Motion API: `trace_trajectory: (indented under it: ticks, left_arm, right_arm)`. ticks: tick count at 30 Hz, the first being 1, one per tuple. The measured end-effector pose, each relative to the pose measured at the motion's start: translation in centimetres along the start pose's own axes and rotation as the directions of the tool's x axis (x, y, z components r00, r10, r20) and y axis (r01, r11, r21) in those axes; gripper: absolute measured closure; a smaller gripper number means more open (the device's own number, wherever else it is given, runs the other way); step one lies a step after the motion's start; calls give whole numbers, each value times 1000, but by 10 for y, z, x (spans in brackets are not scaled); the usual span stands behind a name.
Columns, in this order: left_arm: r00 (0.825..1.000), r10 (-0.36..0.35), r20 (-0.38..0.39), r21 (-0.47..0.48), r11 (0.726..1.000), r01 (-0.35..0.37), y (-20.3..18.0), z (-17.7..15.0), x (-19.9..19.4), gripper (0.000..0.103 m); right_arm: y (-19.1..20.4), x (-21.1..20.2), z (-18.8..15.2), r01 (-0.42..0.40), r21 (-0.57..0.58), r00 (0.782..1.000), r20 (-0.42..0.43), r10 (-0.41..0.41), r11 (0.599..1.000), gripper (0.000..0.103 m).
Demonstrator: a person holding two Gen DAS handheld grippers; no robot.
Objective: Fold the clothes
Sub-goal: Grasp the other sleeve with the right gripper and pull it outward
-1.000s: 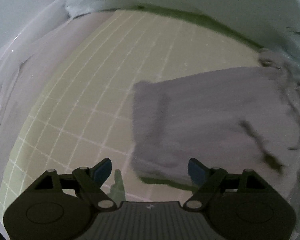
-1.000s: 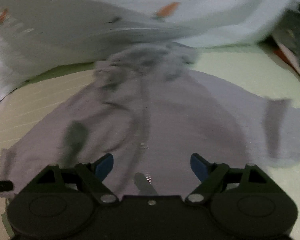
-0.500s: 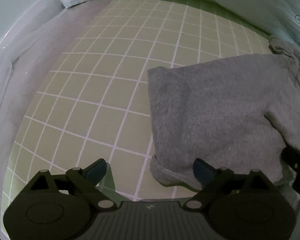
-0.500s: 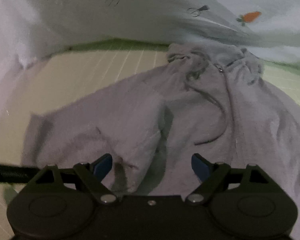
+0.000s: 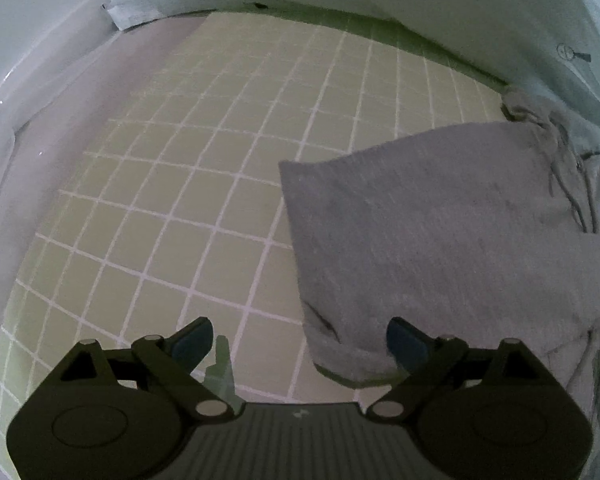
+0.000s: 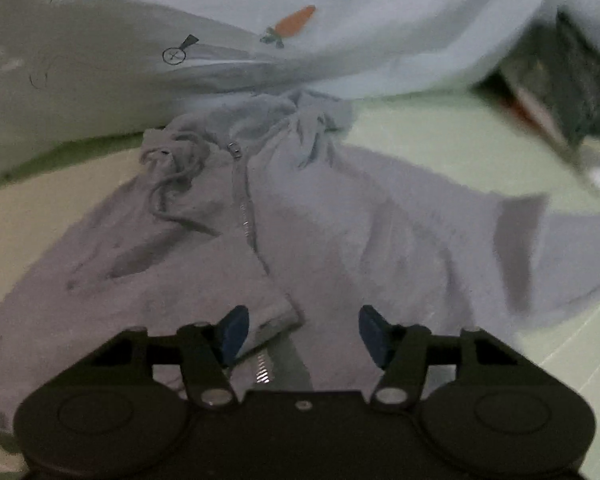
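The grey zip hoodie [image 6: 228, 240] lies spread on the green gridded surface [image 5: 172, 208], one side already folded in. Over the last second the right claw [image 6: 300, 330] has swung back over the zipper hem, jaws wide and empty. The left claw [image 5: 300, 340], also wide, hovers by the folded corner. The next fold looks about to begin.

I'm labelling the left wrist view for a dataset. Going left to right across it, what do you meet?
White crumpled sheet → green grid mat → grey hoodie → its drawstrings at the right edge. The open left gripper sits bottom centre.
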State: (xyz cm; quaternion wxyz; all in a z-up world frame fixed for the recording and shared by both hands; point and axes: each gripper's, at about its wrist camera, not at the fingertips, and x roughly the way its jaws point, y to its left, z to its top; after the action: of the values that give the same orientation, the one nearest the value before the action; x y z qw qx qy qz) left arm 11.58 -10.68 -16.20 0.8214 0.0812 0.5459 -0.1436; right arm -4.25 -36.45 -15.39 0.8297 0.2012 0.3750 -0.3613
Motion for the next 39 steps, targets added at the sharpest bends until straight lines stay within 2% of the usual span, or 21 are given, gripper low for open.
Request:
trace_trajectory:
  ticks: [4,8,9,10,12,17,20,21,23,26,27,30,33,36,37,39]
  left_arm:
    - [1000,6,-12,20,1000,-6,-5,-4,0,9]
    - [1000,9,-5,22,1000,-9,-9,-3,-5,9]
    - [1000,9,-3,18,1000,-9,-11,-3,-7,9]
    - [1000,5,0,14,1000,-5,-12,-3,-9,9]
    - [1000,0,16,6,1000,0,-16,-3,-15,9]
    - [999,-10,51,-74,997,14,-29,-7,-32,9]
    - [997,-15,71,-90,996,22,-42,-9,-42,9]
    - [997,-15,78,-88,996,22,-46,-10,-45,9]
    - [994,-5,106,-86,996,14,-53,-9,-53,9]
    - [991,20,130,-80,997,-9,-61,-7,-55,9]
    - [990,30,135,-78,997,-19,-64,-6,-55,9]
    - [994,46,97,-96,995,-37,-70,6,-41,9]
    - [996,40,83,-57,998,-35,-82,18,-33,9]
    - [995,44,92,26,999,-46,-99,28,-23,9]
    - [996,41,82,47,998,-45,-105,30,-17,9]
    - [998,30,59,78,996,-35,-114,36,-7,9]
  right_arm:
    - [6,12,0,-53,-52,999,-8,53,997,30]
    - [13,26,1,-100,-102,995,-41,96,990,33]
    - [14,29,1,-128,-116,991,-53,123,985,50]
    - [14,26,3,-145,-135,989,-49,140,980,74]
    - [14,16,8,-166,-179,986,-22,165,970,88]
    - [6,-23,32,-231,-228,965,69,252,946,91]
    - [-16,-48,51,-219,-212,953,162,255,953,92]
    - [-30,-55,59,-187,-208,952,201,229,960,92]
    - [-67,-57,70,-45,-175,960,264,91,983,92]
    - [-145,-42,79,111,-3,969,221,-108,994,92]
    - [-165,-39,79,139,40,967,212,-144,990,92]
    - [-208,-36,77,174,138,957,208,-200,975,92]
    - [-224,-37,78,169,218,951,219,-217,961,92]
    - [-226,-43,77,243,209,918,266,-294,947,92]
    - [-232,-39,75,264,210,915,255,-314,941,92]
    - [-248,-22,72,301,234,925,164,-343,924,92]
